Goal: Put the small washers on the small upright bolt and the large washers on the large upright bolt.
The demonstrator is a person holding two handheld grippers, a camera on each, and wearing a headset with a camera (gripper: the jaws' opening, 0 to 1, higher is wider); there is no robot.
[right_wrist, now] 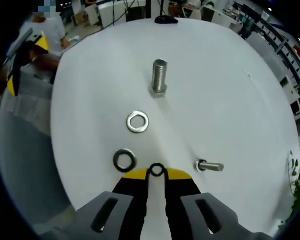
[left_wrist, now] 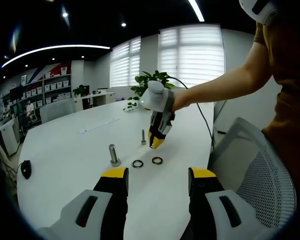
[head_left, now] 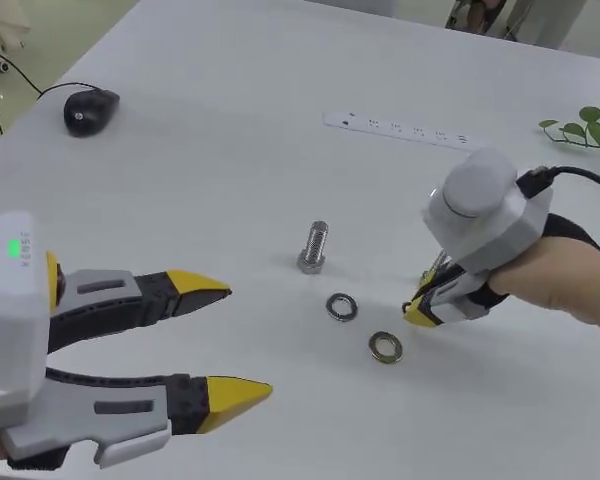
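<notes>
The large upright bolt (head_left: 313, 248) stands mid-table, with two large washers (head_left: 341, 306) (head_left: 385, 347) lying flat in front of it. My right gripper (head_left: 420, 310) is down at the table right of them, shut on a small dark washer (right_wrist: 157, 170) pinched between its yellow tips (right_wrist: 156, 173). The small bolt (head_left: 437, 265) stands just behind that gripper; the right gripper view has it (right_wrist: 209, 166) to the right of the tips. My left gripper (head_left: 215, 340) hovers open at the near left with nothing between its jaws. The left gripper view looks across the bolt (left_wrist: 113, 155) and washers (left_wrist: 137, 163) at the right gripper (left_wrist: 156, 140).
A black mouse (head_left: 88, 108) lies at the far left, a white power strip (head_left: 405, 130) at the back, and a plant (head_left: 585, 125) at the far right edge. A mesh chair (left_wrist: 250, 160) stands beside the table.
</notes>
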